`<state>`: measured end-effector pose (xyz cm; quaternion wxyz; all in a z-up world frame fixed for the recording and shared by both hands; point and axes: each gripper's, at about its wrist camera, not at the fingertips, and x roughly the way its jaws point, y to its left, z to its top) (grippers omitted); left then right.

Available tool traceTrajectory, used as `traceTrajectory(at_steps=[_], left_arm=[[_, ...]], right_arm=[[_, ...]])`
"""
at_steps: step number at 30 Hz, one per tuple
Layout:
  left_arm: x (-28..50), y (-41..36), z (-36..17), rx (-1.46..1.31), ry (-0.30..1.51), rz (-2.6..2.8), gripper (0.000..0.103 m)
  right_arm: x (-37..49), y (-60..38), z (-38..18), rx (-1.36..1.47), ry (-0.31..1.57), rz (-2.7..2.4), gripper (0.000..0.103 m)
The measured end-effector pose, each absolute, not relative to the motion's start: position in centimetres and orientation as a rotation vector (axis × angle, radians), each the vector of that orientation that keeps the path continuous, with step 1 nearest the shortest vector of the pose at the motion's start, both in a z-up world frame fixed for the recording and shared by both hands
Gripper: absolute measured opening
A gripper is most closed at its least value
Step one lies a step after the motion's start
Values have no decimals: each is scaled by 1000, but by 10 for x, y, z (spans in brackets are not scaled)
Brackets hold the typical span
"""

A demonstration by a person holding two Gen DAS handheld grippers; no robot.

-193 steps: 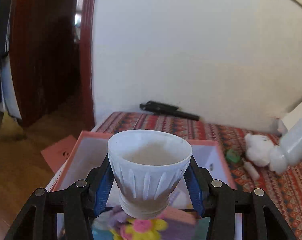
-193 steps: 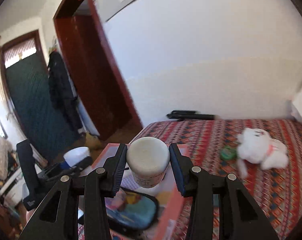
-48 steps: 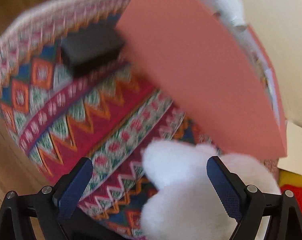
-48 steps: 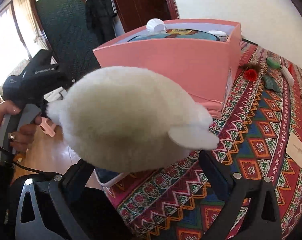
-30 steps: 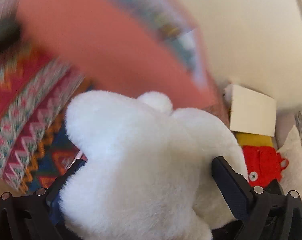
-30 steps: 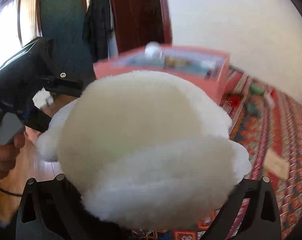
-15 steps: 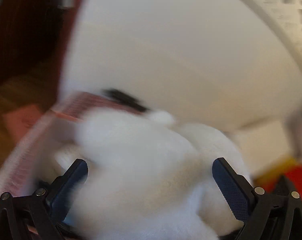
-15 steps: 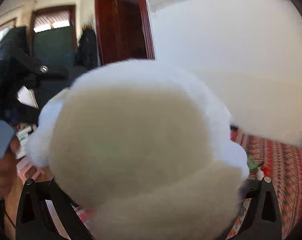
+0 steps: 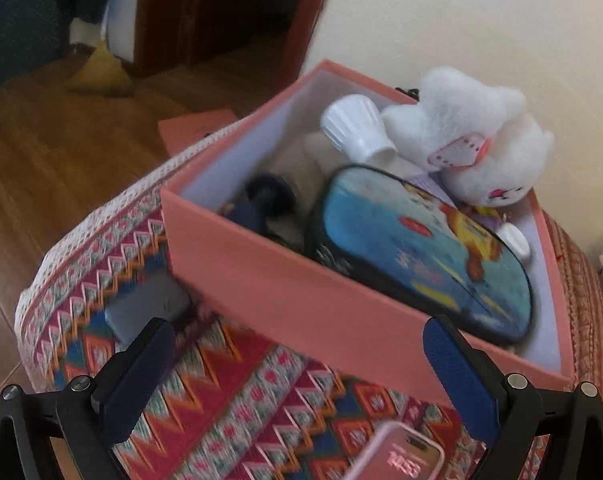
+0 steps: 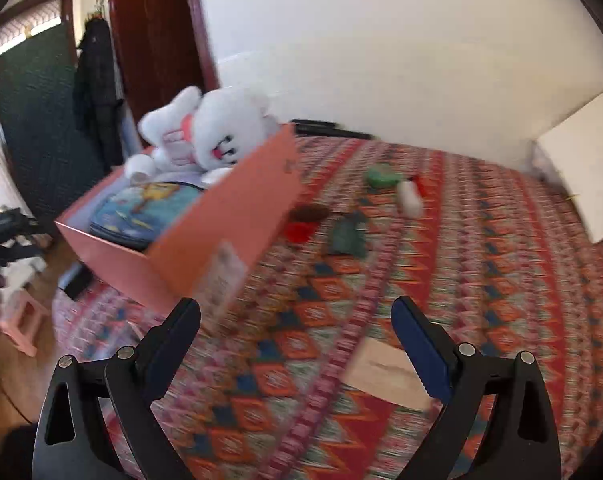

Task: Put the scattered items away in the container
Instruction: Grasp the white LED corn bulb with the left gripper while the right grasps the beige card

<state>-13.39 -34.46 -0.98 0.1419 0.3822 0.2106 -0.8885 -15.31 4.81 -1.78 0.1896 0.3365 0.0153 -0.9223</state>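
A pink box [image 9: 285, 280] stands on the patterned bedspread [image 9: 237, 400]; it also shows in the right wrist view [image 10: 221, 216]. In it lie a white plush toy [image 9: 477, 148] [image 10: 213, 132], a white ribbed cup [image 9: 353, 124] and a blue cartoon pouch [image 9: 417, 248] [image 10: 149, 208]. My left gripper [image 9: 297, 364] is open and empty, just in front of the box. My right gripper [image 10: 297, 332] is open and empty above the bedspread, to the right of the box. A phone [image 9: 401, 460] lies under the left gripper.
Loose on the bedspread right of the box: a green round item [image 10: 381, 176], a white tube [image 10: 409, 200], a red item [image 10: 299, 230], a dark green item [image 10: 347, 236], a tan card [image 10: 385, 372]. A dark block [image 9: 149, 308] lies at the bed's corner. White board [image 10: 581, 160] leans at right.
Both grippers held the white plush together; they have let it go into the box and pulled back, and both now stand open and empty.
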Motion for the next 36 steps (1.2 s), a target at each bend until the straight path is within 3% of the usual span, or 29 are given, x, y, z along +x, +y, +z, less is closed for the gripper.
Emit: traceTrajectory(at_steps=[5, 11, 17, 27, 31, 33, 34, 36], left_arm=[[-141, -258, 14, 1118, 377, -2765, 102], [-180, -157, -14, 1343, 244, -2843, 102], [-219, -106, -27, 1434, 183, -2787, 102], [-260, -100, -21, 1502, 434, -2687, 102], [-245, -85, -6, 1443, 562, -2784, 101], [-245, -68, 3, 1395, 548, -2861, 102], [-251, -59, 7, 1387, 533, -2895, 102], [-280, -43, 7, 1380, 482, -2920, 102]], right_arm=[[-157, 85, -34, 1092, 24, -2638, 98], [-174, 123, -76, 1436, -95, -2608, 98], [-187, 96, -97, 1472, 82, -2546, 98], [-227, 69, -119, 1492, 215, -2493, 99], [-235, 86, -108, 1498, 96, -2468, 43], [-241, 107, -106, 1524, -51, -2437, 27], [-244, 119, -106, 1539, -120, -2424, 10], [-247, 139, -106, 1551, -251, -2399, 9]])
